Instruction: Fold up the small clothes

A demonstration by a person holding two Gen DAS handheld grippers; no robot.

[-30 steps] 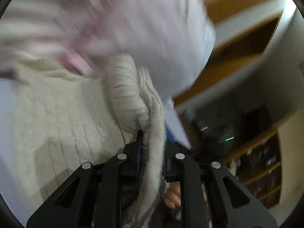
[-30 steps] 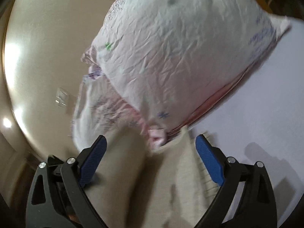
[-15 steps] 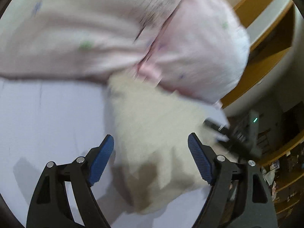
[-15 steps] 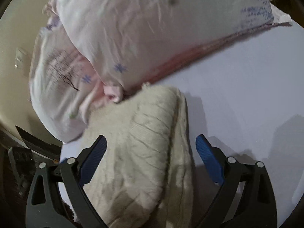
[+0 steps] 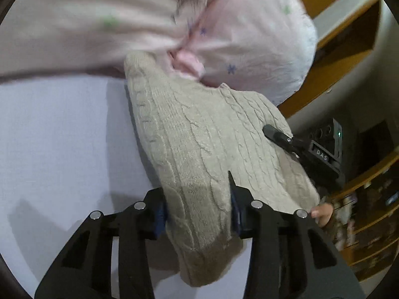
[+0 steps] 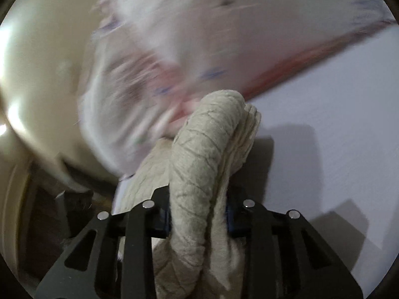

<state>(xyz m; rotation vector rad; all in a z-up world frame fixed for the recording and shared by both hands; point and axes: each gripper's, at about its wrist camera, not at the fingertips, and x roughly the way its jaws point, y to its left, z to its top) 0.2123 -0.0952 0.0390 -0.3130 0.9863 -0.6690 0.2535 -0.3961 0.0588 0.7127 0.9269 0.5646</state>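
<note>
so the knit sweater (image 5: pixel 199 144) lies on the worktop (image 5: pixel 62 137), its far end touching the pillow (image 5: pixel 237 32) behind it, shelves (image 5: pixel 354 32) off right.

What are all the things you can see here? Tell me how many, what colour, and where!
knitted garment: one, beige, on the table, clamped at two spots.
printed cloth: one pile, pale pink with small stars, behind the knit.
table: one, white, under everything.
wooden shelves: brown, at the right edge of the left view.
left claw: one, black, shut on the knit.
right claw: one, black, shut on a bunched fold of the knit.
</note>
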